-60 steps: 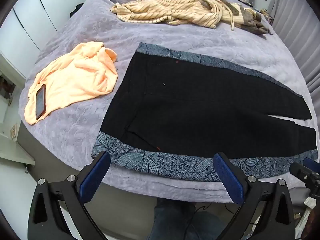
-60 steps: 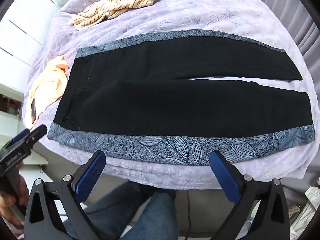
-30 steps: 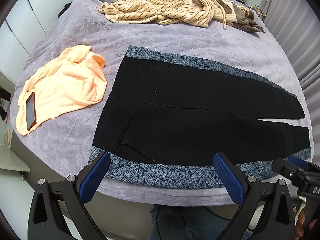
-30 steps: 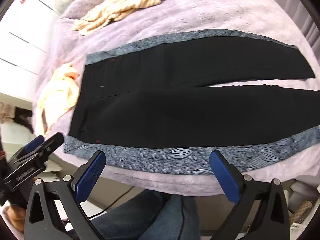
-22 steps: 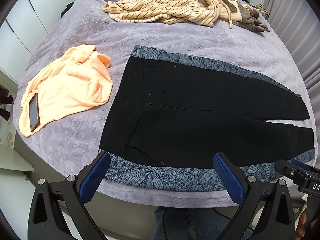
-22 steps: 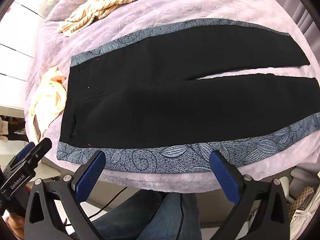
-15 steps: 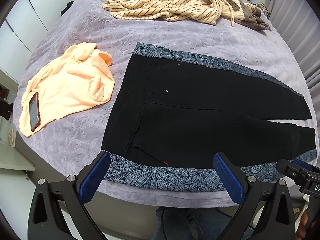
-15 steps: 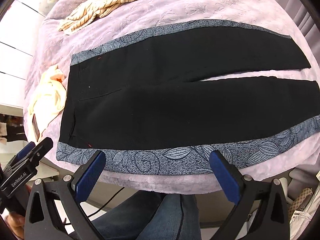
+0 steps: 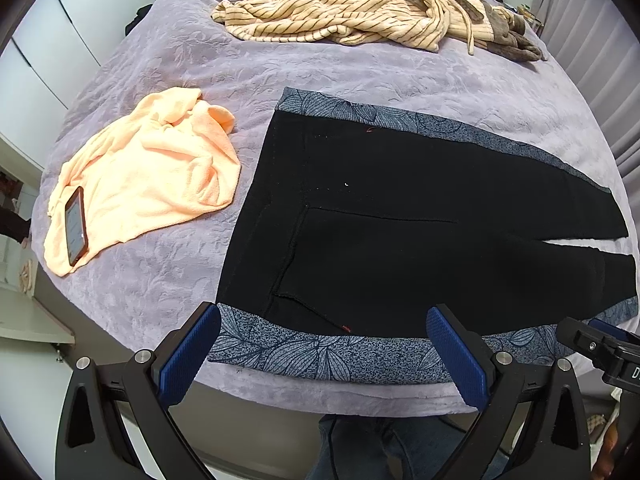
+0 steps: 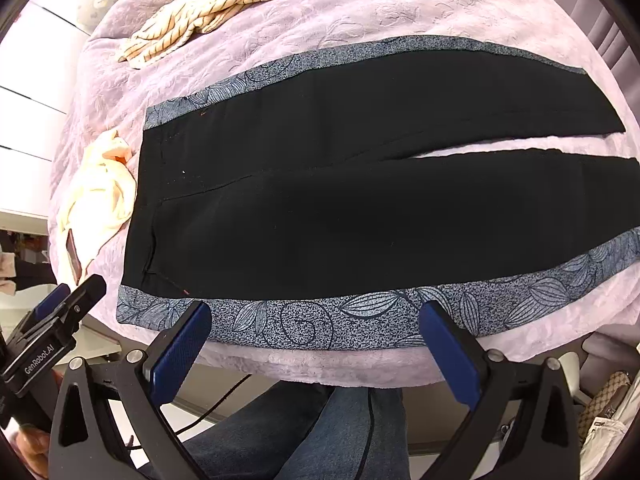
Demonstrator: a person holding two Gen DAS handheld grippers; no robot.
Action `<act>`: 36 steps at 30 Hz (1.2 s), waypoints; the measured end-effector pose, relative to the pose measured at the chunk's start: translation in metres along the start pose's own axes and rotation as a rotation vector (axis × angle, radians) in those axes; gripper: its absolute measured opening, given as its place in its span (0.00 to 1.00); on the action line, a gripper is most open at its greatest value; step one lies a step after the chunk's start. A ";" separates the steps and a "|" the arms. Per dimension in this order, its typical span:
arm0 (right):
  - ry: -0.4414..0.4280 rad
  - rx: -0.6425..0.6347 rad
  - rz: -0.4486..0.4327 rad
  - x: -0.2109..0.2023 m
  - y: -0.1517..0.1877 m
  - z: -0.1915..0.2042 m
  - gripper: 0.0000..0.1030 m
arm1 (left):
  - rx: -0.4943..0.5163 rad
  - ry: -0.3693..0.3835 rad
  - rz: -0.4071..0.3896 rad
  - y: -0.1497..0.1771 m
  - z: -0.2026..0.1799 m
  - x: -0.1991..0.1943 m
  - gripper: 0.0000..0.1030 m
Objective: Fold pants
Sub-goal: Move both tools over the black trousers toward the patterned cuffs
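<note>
Black pants point(image 9: 400, 232) spread flat on bed point(image 9: 360, 76); left gripper point(image 9: 324, 350) and right gripper point(image 10: 316, 344) at 6 o'clock, wide open, empty.

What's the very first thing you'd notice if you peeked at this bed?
The big black pants with leafy grey-blue side stripes, spread flat across the near half of the purple bed, waistband to the left. Left of them lies a crumpled peach top with a phone on it, and a striped beige garment sits at the far end. Both blue-padded tongs, left and right, hover open at the near edge.
</note>
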State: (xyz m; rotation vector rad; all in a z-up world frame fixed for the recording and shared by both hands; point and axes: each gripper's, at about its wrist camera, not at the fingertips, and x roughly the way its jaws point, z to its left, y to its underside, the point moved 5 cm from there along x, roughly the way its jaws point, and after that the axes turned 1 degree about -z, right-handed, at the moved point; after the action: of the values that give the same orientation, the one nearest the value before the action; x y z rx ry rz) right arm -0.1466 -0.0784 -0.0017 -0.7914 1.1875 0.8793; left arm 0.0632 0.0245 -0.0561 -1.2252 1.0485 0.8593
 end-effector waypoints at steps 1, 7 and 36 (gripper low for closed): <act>0.002 0.000 -0.001 -0.001 0.000 0.001 1.00 | -0.002 -0.001 0.000 0.000 0.001 -0.001 1.00; 0.008 -0.009 -0.002 -0.002 0.002 0.004 1.00 | -0.004 0.003 0.016 0.005 0.001 0.001 1.00; 0.004 0.039 0.031 0.013 0.014 -0.003 1.00 | -0.036 -0.008 0.051 0.019 0.012 0.008 1.00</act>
State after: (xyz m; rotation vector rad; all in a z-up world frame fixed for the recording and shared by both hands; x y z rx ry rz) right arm -0.1585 -0.0733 -0.0160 -0.7455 1.2197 0.8776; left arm 0.0497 0.0390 -0.0691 -1.2286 1.0653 0.9256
